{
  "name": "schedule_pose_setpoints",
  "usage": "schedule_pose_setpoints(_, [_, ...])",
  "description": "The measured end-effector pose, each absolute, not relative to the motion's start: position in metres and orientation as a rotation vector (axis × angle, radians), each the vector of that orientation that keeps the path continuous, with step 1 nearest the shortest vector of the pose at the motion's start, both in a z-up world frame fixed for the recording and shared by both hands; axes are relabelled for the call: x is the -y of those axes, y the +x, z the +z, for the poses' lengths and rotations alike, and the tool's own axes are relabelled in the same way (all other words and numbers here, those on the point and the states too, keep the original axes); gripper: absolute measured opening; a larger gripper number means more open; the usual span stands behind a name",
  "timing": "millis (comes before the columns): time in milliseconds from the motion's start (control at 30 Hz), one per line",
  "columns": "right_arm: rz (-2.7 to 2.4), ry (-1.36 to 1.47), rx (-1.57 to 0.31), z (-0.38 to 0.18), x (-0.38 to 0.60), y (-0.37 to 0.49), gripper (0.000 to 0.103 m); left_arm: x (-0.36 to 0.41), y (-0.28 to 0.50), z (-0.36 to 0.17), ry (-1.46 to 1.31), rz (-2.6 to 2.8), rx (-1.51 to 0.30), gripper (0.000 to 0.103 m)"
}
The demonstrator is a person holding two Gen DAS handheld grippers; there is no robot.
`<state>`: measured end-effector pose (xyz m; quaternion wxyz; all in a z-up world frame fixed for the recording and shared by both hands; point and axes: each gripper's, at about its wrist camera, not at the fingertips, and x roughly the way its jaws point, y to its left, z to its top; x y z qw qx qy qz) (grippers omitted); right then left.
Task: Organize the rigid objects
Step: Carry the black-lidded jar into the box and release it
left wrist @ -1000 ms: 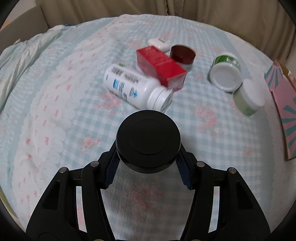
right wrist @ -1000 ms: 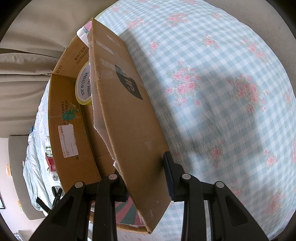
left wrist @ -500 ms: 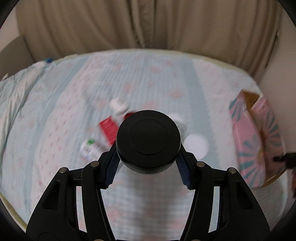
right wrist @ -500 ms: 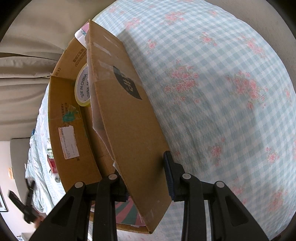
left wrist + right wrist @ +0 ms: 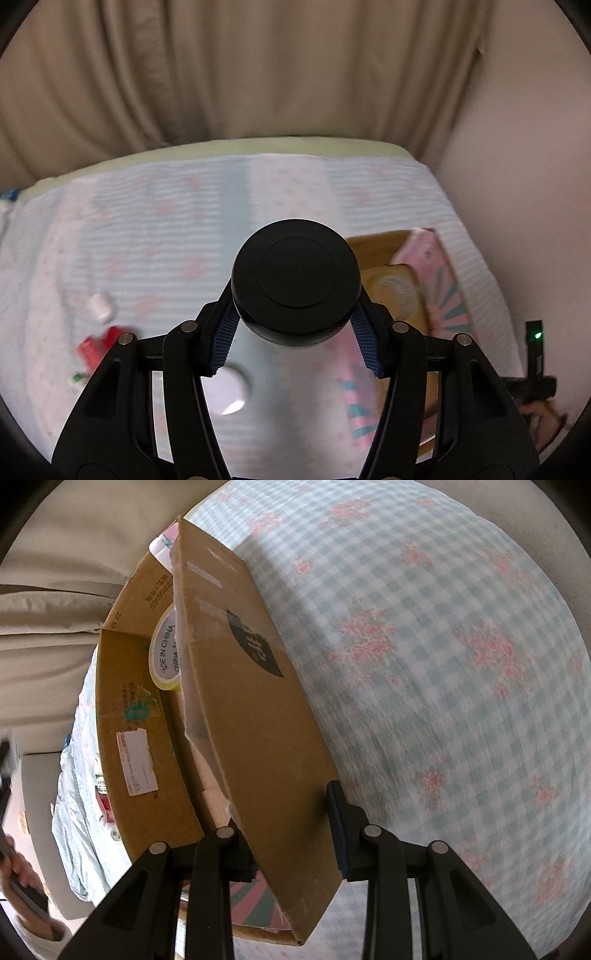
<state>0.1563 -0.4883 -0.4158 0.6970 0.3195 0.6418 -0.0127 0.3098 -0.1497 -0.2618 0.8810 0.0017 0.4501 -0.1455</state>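
Black-lidded jar [image 5: 295, 282] clamped in my left jaws, lifted off bed [image 5: 229, 206], now carried above cardboard box [image 5: 384, 251]; red box [image 5: 96, 343] left behind. Right jaws pinch box flap [image 5: 255, 716], holding it open. Drop-in likely next.

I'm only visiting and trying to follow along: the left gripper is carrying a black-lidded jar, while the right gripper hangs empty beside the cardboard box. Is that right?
Not quite. The right gripper is not empty: the right wrist view shows it clamped on a flap of the cardboard box. The rest holds: the left gripper is carrying the black-lidded jar.
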Motion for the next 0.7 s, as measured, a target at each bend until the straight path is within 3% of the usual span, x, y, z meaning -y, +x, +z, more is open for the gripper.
schedule_pose_setpoints(333, [-0.016,0.696,-1.454,-0.417,0.487,0.165,0.029,0.276,0.328,-0.329,0.027,-0.435,-1.073,0.053])
schedule_pose_setpoints(700, [-0.010,0.683,-1.460,-0.418,0.482,0.166,0.029,0.321,0.319,-0.400,0.078,-0.458,-1.188,0.053])
